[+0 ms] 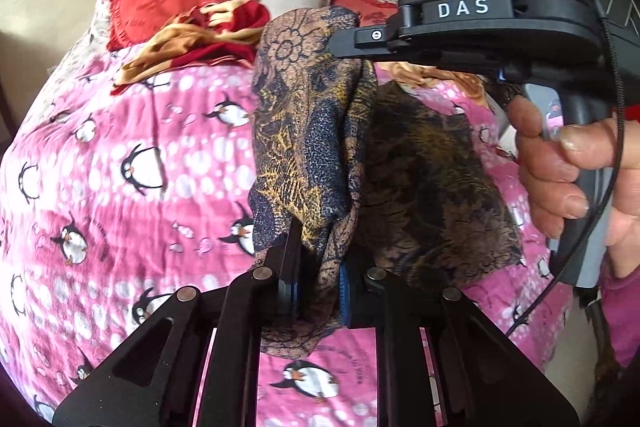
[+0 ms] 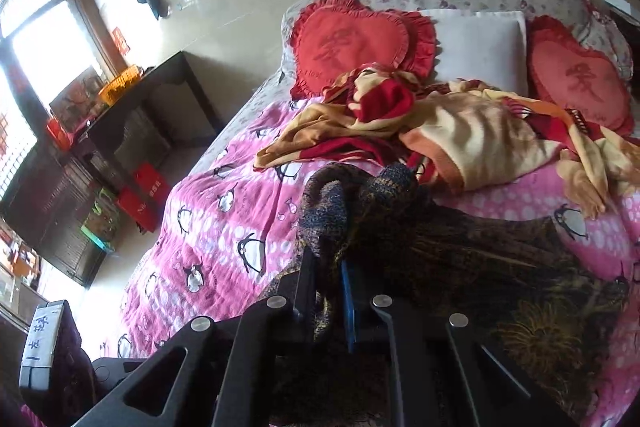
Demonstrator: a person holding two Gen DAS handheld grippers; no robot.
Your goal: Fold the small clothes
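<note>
Above the penguin blanket (image 1: 120, 147), patterned garment (image 1: 312, 131) stretched between left gripper (image 1: 316, 291) and right gripper (image 1: 344, 45), both clamped on it.

"DAS" on right claw (image 1: 340, 45)

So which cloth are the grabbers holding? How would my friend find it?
Find the bed with the pink penguin blanket. Near its middle lies a dark brown-and-navy patterned cloth, pinched up by both hand-held grippers. Unlike the red-and-yellow blanket beyond it, it is dark with gold flower prints.
</note>
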